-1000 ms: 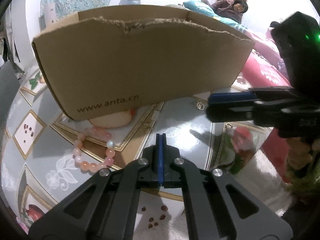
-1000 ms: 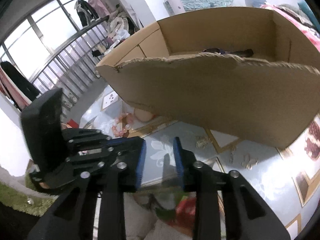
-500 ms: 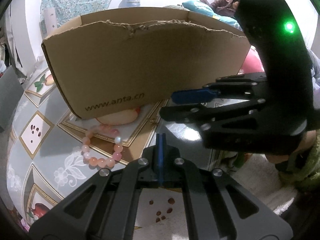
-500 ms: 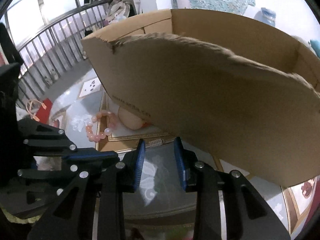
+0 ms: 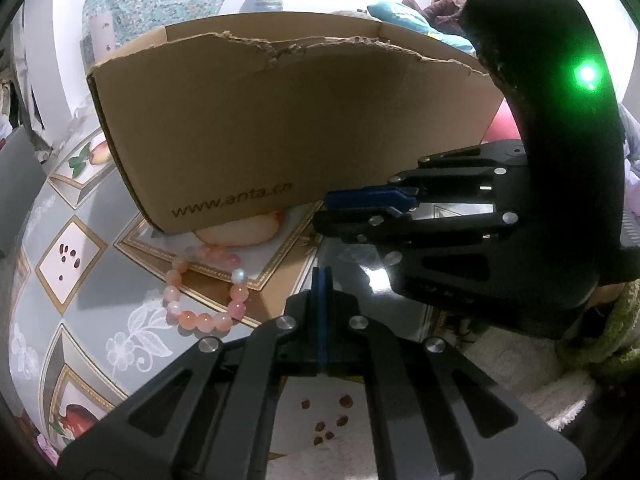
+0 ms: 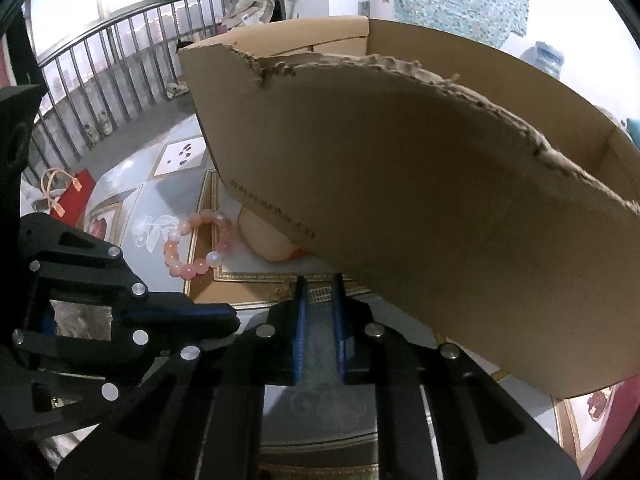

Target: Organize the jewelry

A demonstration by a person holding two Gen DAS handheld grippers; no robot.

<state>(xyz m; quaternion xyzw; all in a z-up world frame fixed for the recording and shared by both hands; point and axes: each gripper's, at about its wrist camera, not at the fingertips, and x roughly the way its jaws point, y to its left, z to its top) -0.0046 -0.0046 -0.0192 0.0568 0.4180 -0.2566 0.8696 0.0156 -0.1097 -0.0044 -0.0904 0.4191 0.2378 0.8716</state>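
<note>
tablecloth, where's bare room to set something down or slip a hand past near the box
Free: the patterned tablecloth left of the bead bracelet, out to the table's edge. Also the strip in front of the left gripper, between bracelet and right gripper. Crowded: along the cardboard box front wall, where bracelet and both grippers bunch.

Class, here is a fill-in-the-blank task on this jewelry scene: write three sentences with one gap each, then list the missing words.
1. The bead bracelet lies on the ____, outside the cardboard box.
2. The left gripper is fully ____, with nothing between its pads.
3. The web address printed on the box begins with the letters ____.

Missing words: table; shut; www
</note>
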